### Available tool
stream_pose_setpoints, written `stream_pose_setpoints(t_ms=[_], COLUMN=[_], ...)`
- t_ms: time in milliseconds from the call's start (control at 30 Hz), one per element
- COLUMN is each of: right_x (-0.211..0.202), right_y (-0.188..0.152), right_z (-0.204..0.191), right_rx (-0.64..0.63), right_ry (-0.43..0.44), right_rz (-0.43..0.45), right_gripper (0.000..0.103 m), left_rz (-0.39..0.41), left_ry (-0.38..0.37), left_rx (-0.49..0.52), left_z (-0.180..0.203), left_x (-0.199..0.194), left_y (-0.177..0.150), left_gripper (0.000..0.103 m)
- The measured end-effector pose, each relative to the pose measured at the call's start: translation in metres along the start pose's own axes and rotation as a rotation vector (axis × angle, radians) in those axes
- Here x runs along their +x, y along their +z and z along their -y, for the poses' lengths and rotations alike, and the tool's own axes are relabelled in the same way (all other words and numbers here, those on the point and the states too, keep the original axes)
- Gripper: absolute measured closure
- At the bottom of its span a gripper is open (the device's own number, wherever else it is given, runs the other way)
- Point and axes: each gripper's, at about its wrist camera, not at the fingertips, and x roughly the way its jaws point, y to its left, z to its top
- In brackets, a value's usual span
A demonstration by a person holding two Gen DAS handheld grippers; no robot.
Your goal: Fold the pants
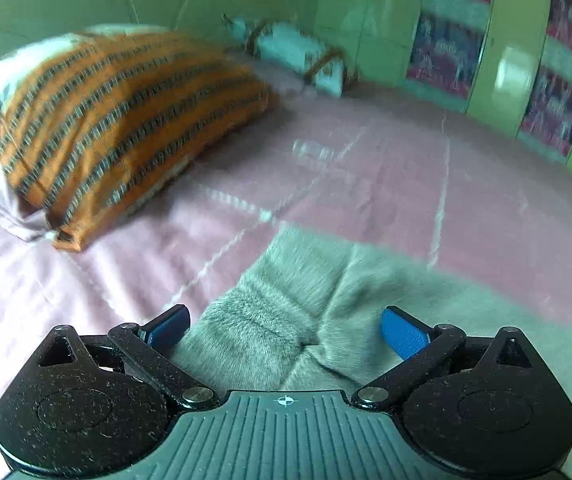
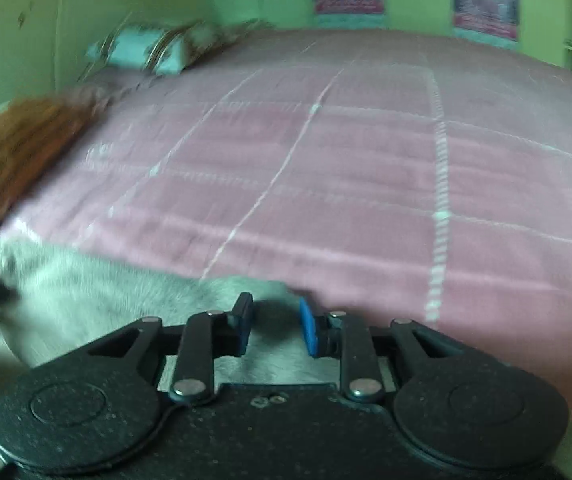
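On the pink bedspread (image 1: pixel 366 184) | grey fleece pants (image 1: pixel 286 300) lie flat near the bed's front edge, beside the orange pillow (image 1: pixel 126 120) | left gripper (image 1: pixel 286 328) spread wide over a ribbed band (likely lining up a pinch) | right gripper (image 2: pixel 272 324) narrowed, fleece under the gap, grasp unclear

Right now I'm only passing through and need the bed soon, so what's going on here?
A person with a gripper in each hand is folding fuzzy grey pants on the pink bedspread. The left gripper is wide open over the bunched waistband, gripping nothing. The right gripper is nearly closed above the fabric, a gap between its pads. Pillows lie beyond.
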Motion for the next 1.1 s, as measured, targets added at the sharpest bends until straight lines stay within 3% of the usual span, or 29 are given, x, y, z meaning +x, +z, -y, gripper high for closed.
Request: stream_pose_setpoints(t_ms=[67,200,267,300,333,367,433,533,567,667,767,900,1100], right_x=[-0.032,-0.086,-0.095,-0.090,-0.082,-0.085,-0.104,-0.159,-0.183,-0.243,-0.296,-0.335,-0.326], right_y=[-0.009,-0.047,-0.061,-0.068,-0.075,-0.080,-0.080,-0.084,-0.089,-0.117,-0.162,-0.221,-0.263], right_z=[0.008,0.033,0.054,0.071,0.093,0.117,0.153,0.198,0.215,0.266,0.318,0.361,0.380], right_rx=[-0.005,-0.015,-0.015,-0.004,0.028,0.077,0.169,0.259,0.284,0.412,0.603,0.861,1.104], right_ry=[0.021,-0.005,-0.070,-0.130,-0.184,-0.191,-0.234,-0.300,-0.310,-0.348,-0.391,-0.372,-0.211], right_rz=[0.053,0.077,0.060,0.007,-0.054,-0.048,-0.022,0.094,0.142,0.214,0.263,0.295,0.360], right_gripper=[0.084,0.084,0.082,0.082,0.086,0.093,0.100,0.078,0.079,0.078,0.079,0.077,0.078], left_rz=[0.042,0.066,0.039,0.030,0.032,0.039,0.041,0.118,0.146,0.169,0.161,0.128,0.068], left_ry=[-0.051,-0.109,-0.075,-0.054,-0.034,-0.027,-0.020,-0.008,-0.002,-0.017,-0.023,-0.045,-0.095], left_rx=[0.015,0.130,0.201,0.233,0.266,0.291,0.289,0.239,0.219,0.149,0.169,0.158,0.164], left_z=[0.011,0.044,0.055,0.058,0.062,0.062,0.057,0.046,0.042,0.029,0.033,0.046,0.075], left_x=[-0.021,-0.047,-0.043,-0.040,-0.038,-0.039,-0.045,-0.072,-0.080,-0.095,-0.101,-0.109,-0.121], left_y=[-0.001,-0.018,-0.030,-0.034,-0.038,-0.040,-0.037,-0.024,-0.020,-0.012,-0.020,-0.040,-0.067], left_gripper=[0.002,0.001,0.001,0.001,0.001,0.001,0.001,0.001,0.001,0.001,0.001,0.001,0.001])
